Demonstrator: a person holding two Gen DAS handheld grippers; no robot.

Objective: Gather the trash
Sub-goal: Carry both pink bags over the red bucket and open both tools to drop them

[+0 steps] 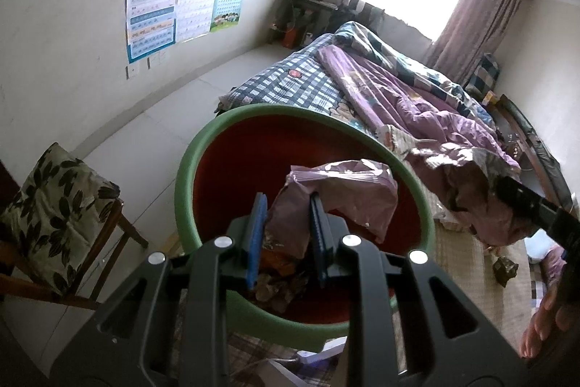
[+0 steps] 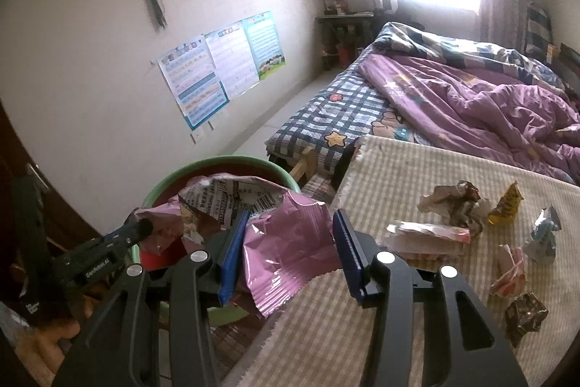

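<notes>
The pink wrapper [image 2: 290,242] looked like glossy, crinkled foil; the green-rimmed bin [image 1: 188,169] seemed smooth plastic; the checked mat [image 2: 398,169] was coarse woven cloth

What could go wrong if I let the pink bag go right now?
The pink bag overhangs the green bin's rim toward the mat and might slide out. It probably needs pushing deeper, since the left claw grips only one corner. The open right claw could snag it.
</notes>
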